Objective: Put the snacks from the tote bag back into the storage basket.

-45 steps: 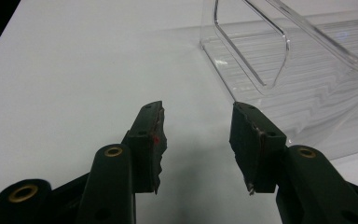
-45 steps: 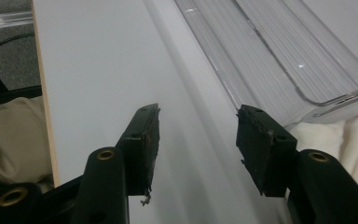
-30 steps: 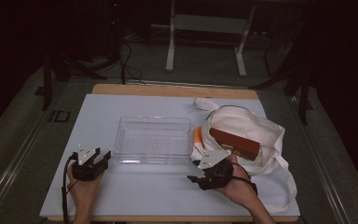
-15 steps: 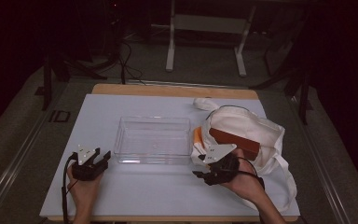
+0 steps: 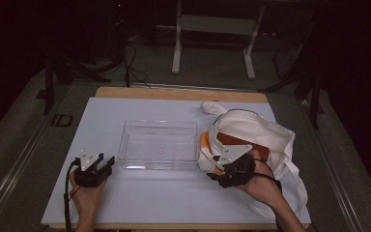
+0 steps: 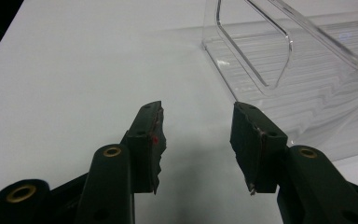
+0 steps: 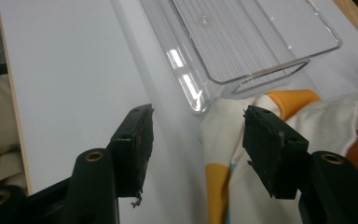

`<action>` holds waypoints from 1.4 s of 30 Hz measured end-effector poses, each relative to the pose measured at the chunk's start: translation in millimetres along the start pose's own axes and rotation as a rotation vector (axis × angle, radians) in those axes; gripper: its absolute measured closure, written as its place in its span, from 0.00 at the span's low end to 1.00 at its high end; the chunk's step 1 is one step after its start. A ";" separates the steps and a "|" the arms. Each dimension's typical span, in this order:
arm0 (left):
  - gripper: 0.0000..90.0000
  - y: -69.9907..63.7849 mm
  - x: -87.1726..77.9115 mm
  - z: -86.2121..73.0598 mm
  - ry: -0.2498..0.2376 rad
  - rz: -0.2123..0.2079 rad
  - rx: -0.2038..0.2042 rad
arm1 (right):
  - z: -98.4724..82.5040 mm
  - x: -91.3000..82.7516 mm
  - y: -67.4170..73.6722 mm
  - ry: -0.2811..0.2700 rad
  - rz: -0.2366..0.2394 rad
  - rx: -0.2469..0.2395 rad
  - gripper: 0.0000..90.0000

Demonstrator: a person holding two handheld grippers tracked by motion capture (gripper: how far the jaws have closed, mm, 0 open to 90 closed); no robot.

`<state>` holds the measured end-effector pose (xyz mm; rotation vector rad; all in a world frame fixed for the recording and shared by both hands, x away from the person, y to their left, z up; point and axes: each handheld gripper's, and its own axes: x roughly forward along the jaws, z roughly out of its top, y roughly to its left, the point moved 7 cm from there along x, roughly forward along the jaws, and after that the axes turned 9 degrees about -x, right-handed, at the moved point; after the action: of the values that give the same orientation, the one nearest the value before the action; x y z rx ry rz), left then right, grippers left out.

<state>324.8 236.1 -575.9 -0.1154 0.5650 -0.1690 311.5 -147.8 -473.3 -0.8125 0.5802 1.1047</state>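
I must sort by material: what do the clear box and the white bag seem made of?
The clear rectangular box looks like rigid, glossy plastic: see-through walls, bright glints. The white bag with orange patches looks like soft matte cloth, probably cotton: it folds and wrinkles.

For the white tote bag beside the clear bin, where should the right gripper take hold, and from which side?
Probably the bag's open rim nearest the clear bin. The tote bag lies slumped flat, so its loose cloth edge offers a thin fold to pinch. The right gripper, jaws just opened with nothing between them, sits right before it; approach from the person's side, low.
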 end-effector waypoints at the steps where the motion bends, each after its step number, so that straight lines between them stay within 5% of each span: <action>1: 0.61 0.0 0.0 0.0 0.000 0.000 0.000 | -0.4 -0.9 -0.7 0.003 -0.002 0.002 0.47; 42: 0.61 0.3 -0.2 0.0 -0.002 -0.001 -0.004 | -19.4 -33.1 -36.8 0.112 -0.024 -0.042 0.46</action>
<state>324.7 236.5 -575.8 -0.1195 0.5633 -0.1684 333.8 -189.7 -449.3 -0.9196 0.6410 1.0575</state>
